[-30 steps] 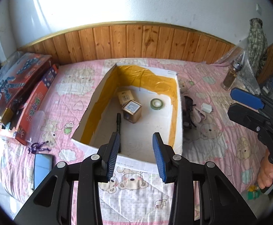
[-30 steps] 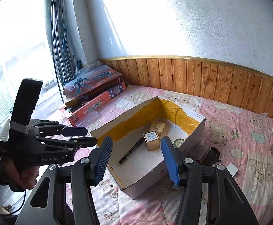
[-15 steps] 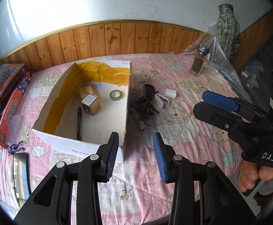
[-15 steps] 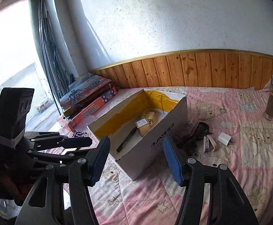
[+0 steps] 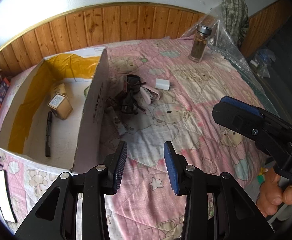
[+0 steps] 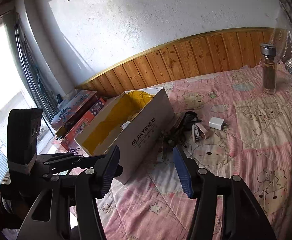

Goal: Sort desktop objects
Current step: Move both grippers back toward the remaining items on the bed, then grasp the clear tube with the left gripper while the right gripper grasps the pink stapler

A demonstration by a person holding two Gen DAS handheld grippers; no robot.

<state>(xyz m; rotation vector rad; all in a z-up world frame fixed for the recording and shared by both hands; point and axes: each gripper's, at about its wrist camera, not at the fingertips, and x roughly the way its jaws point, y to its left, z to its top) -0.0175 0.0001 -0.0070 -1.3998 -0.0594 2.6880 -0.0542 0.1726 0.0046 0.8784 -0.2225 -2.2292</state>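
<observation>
A white cardboard box [image 5: 94,104] lined with yellow tape stands on the pink quilt. Inside it lie a gold tin [image 5: 59,108], a black pen [image 5: 48,132] and a small yellowish carton [image 5: 57,89]. Right of the box sit a tangle of dark cables [image 5: 130,98], a pink stapler-like item [image 5: 150,96] and a white charger [image 5: 162,84]. My left gripper [image 5: 145,150] hovers open above the quilt, short of the tangle. My right gripper [image 6: 146,156] has nothing between its closing jaws and faces the box [image 6: 146,132], the cables [image 6: 186,124] and the charger [image 6: 216,123].
A glass bottle [image 5: 200,44] with a metal cap stands at the back right, near bubble wrap and a camouflage cloth [image 5: 234,12]. Toy boxes [image 6: 76,110] are stacked left of the cardboard box. A flat phone-like slab [image 5: 3,196] lies front left. The bed's edge runs along the right.
Both views have swung from the box's inside toward the pile right of it, and both grippers have come lower. The right jaws have narrowed a little.
</observation>
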